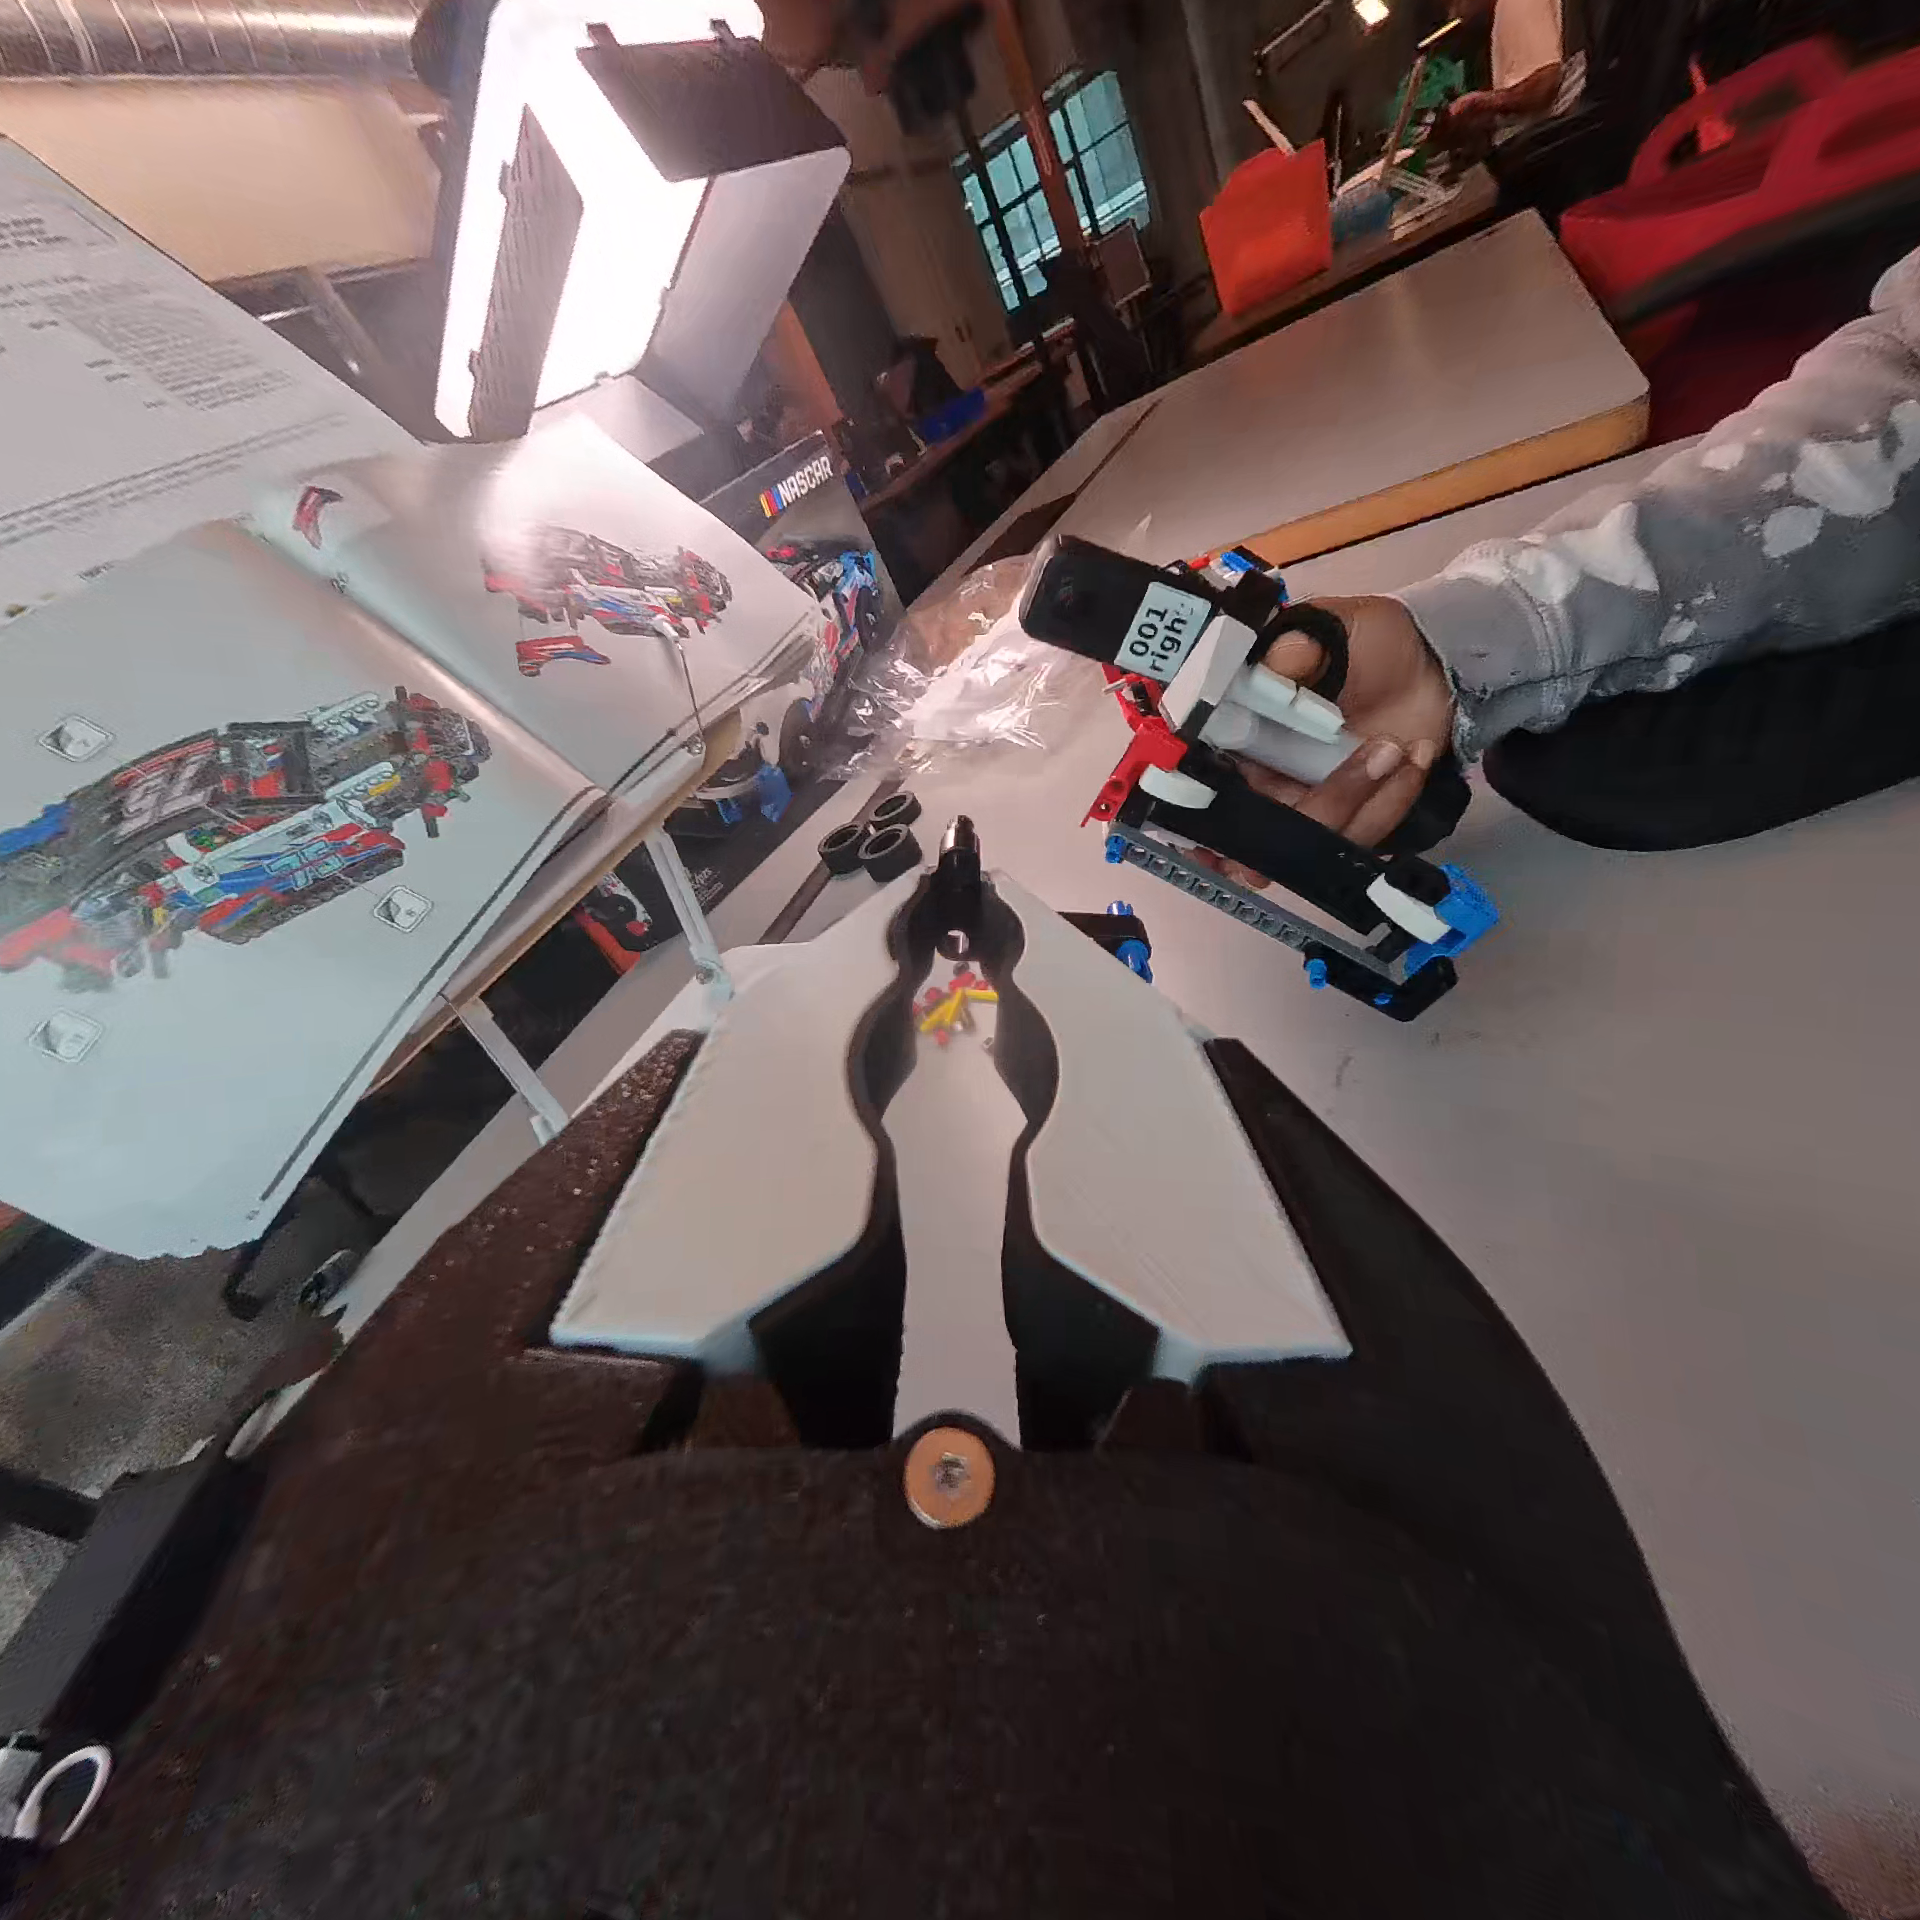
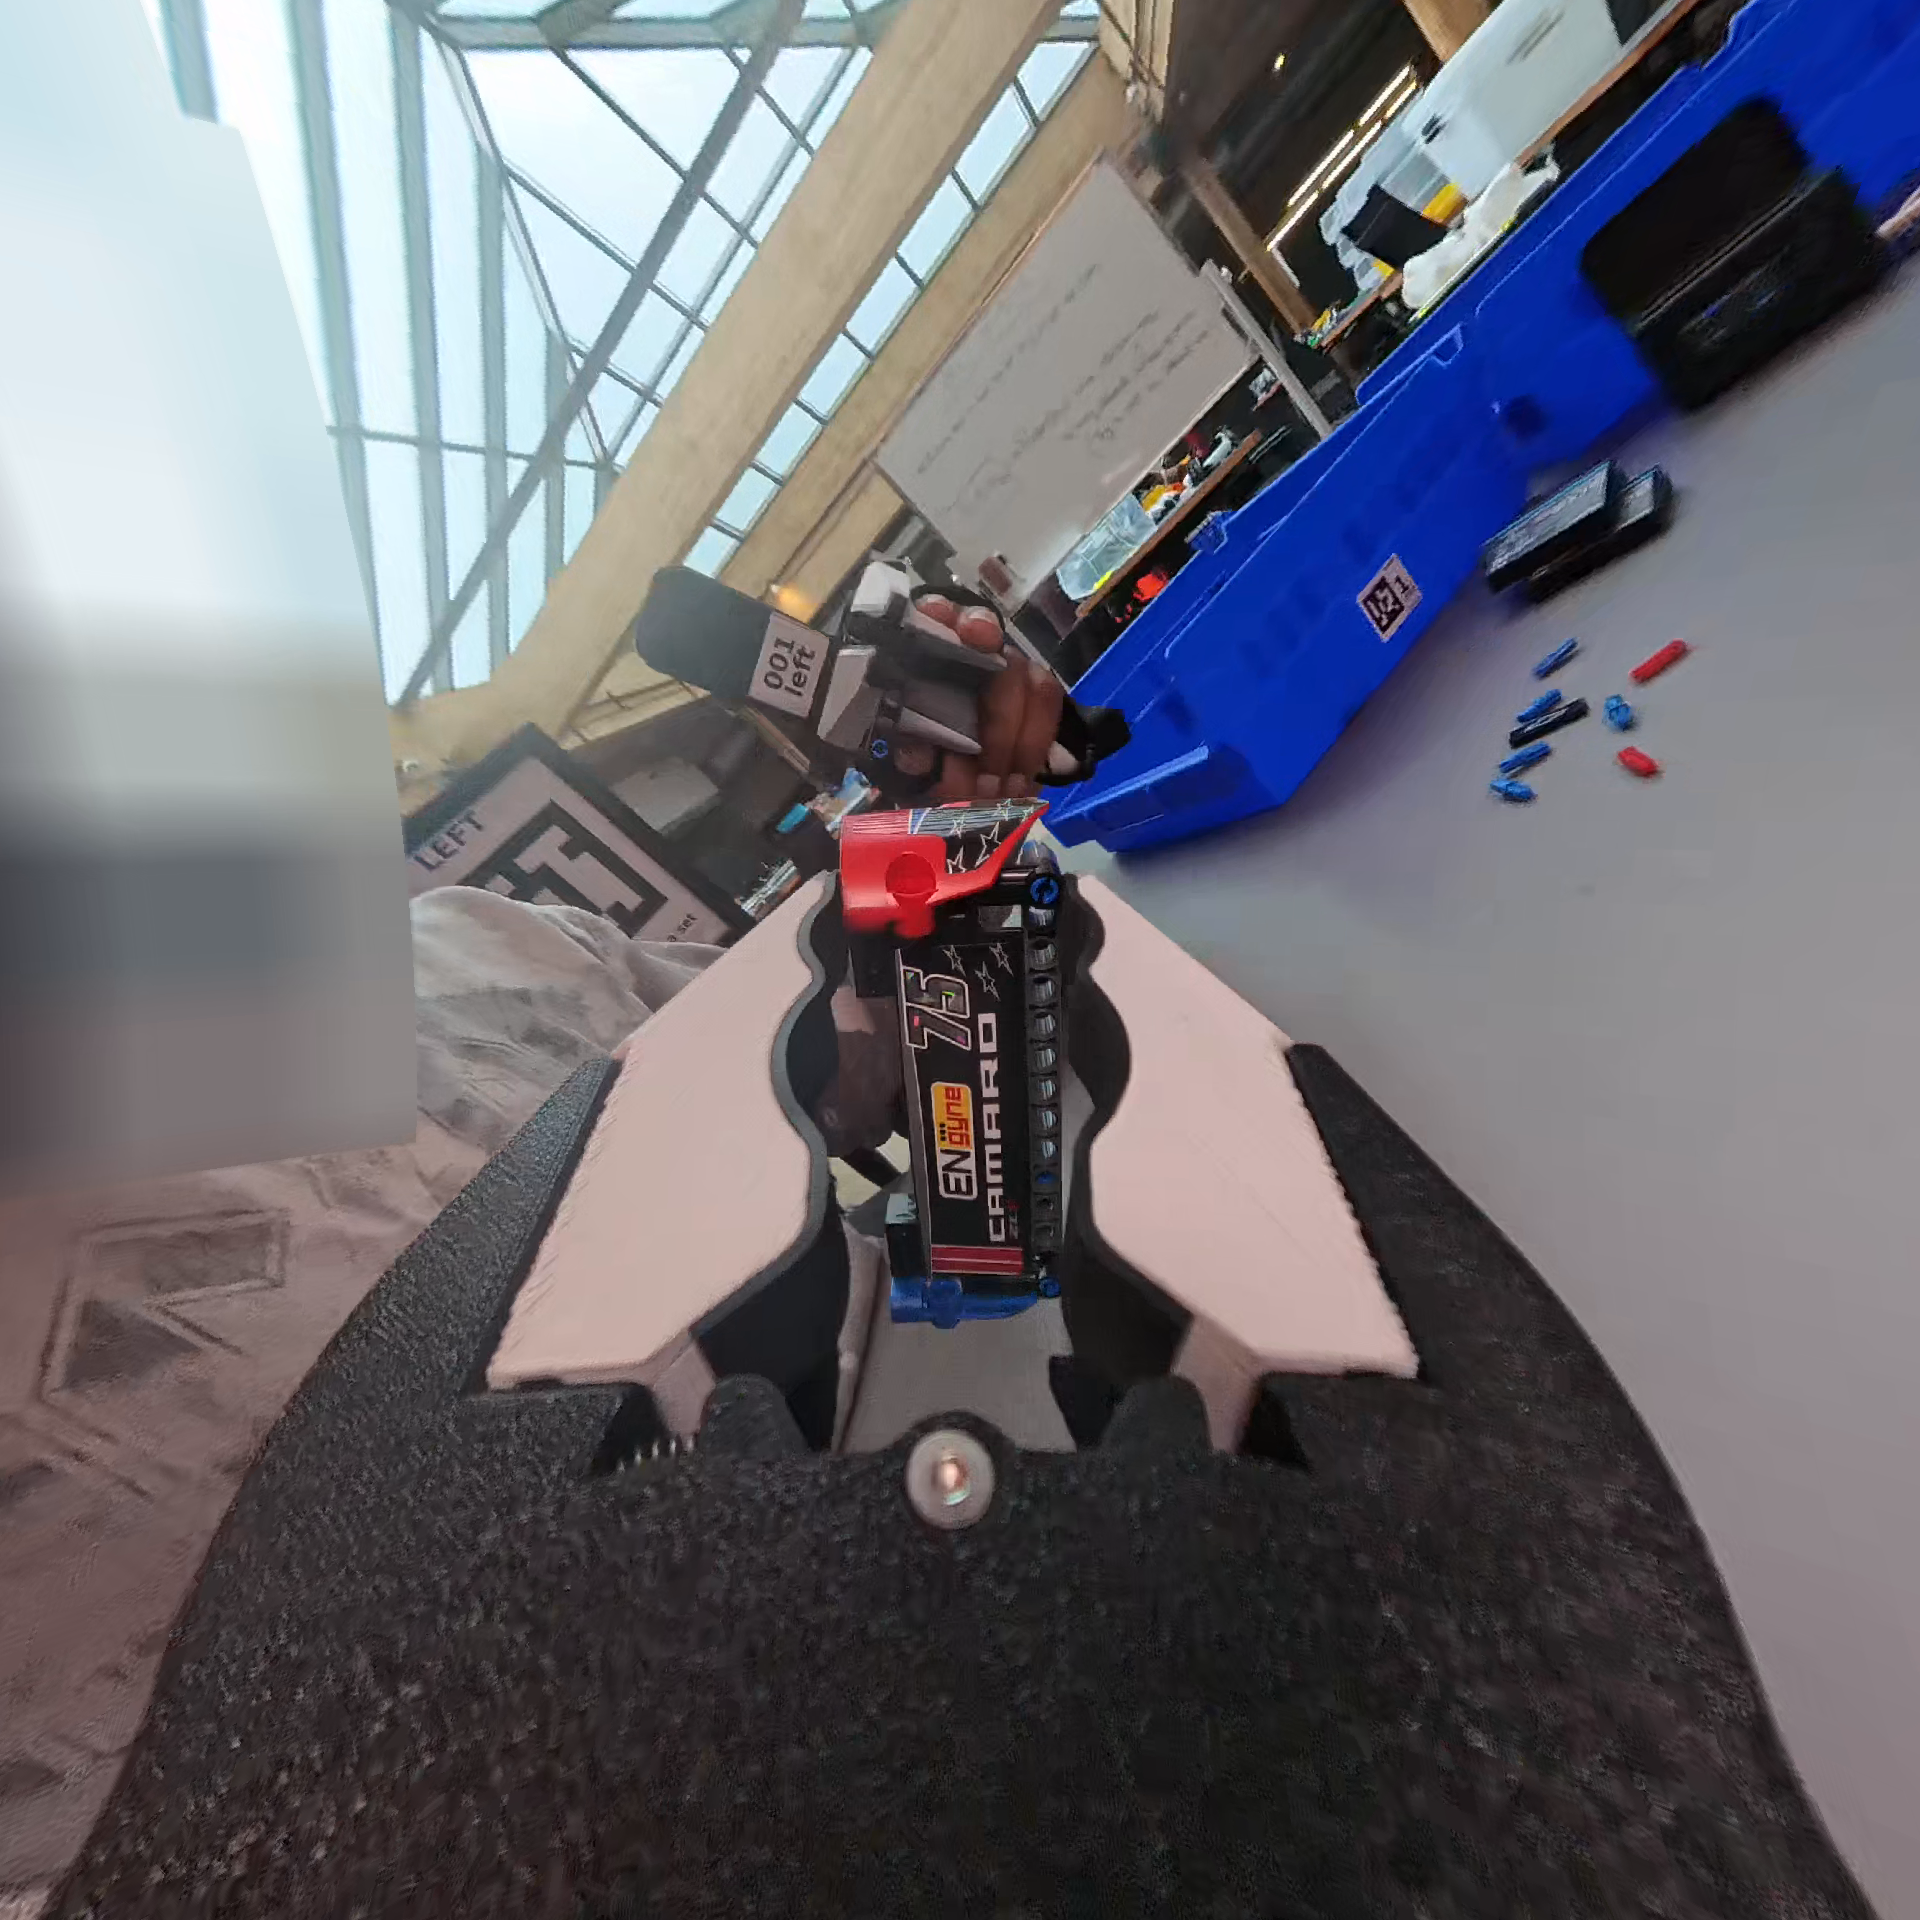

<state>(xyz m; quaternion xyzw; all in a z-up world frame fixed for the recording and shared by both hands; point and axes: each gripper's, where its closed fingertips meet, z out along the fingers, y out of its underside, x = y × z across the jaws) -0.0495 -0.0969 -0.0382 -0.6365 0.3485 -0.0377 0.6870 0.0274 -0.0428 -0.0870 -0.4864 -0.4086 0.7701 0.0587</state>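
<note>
L gripper (image 1: pixel 954 862): jaws pinched shut on a small dark metal-looking pin/axle piece (image 1: pixel 956 840), which pokes out past the tips, long axis in line w/ the fingers. Held above the grey tabletop (image 1: pixel 1558 1195), not touching it.

Just beyond the tips, left of centre: 3 small black rubber tyres (image 1: pixel 873 837) clustered on the table. Under the fingers: a loose scatter of tiny red/yellow plastic pins (image 1: pixel 951 1008), too small to count.

R gripper (image 2: pixel 951 1039): clamped on a long black toy-brick panel assy w/ grey holed beam, red end piece, blue connectors (image 2: pixel 961 1081). Long axis runs along the fingers, red end outward. In the L view that assy (image 1: pixel 1299 862) sits right of and slightly beyond the L tips, near but apart, tilted, blue end low towards the table. The pin is in the L gripper, so L is the nearer one to it; the assy is off to its right.

Further out: 1 open instruction booklet on a stand (image 1: pixel 312 831) at left, 1 bright lamp panel (image 1: pixel 582 208) behind, crumpled clear plastic bags (image 1: pixel 956 675). R view: 1 blue plastic case (image 2: pixel 1299 644), approx 9 loose blue/red/black pins (image 2: pixel 1579 717) on the table, 2 flat dark blocks (image 2: pixel 1579 530).
</note>
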